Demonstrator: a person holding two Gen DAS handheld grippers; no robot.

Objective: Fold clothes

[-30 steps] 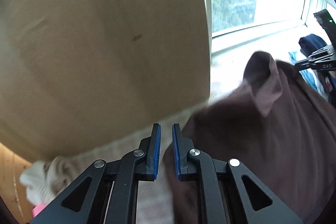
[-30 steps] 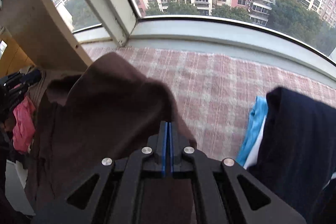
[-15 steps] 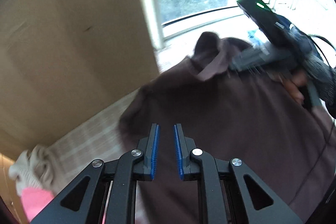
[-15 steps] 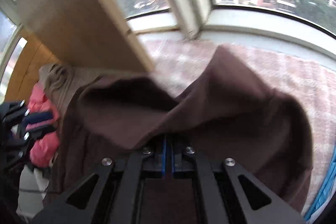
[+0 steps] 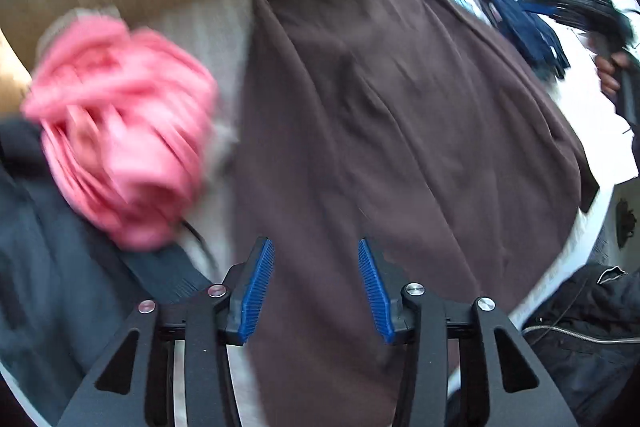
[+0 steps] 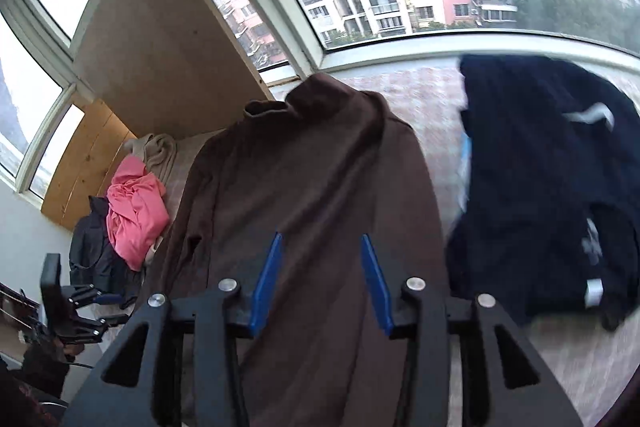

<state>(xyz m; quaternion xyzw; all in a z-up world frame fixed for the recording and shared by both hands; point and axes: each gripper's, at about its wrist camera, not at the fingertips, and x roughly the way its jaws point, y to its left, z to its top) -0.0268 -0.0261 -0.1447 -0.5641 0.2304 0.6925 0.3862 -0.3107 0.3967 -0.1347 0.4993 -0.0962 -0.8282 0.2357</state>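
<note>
Brown turtleneck sweater (image 6: 304, 195): lies spread flat on the checked surface (image 6: 424, 99) directly beneath both tongs; likely soft, limp, light; best pinched at hem corners or shoulders. Left tongs (image 5: 316, 285) and right tongs (image 6: 318, 281): opening, nothing between them. Pink garment (image 5: 120, 143) left of the left tongs; navy garment (image 6: 548, 187) right of the right tongs, crowding the fold space.

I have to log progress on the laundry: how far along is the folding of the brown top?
Done: the brown top lies spread lengthwise on the checked cover, collar toward the window. In hand: nothing; the left gripper and right gripper are opening above it, no cloth between the pads. Left: every fold on it, plus the pink garment and navy garment, both unfolded.
</note>
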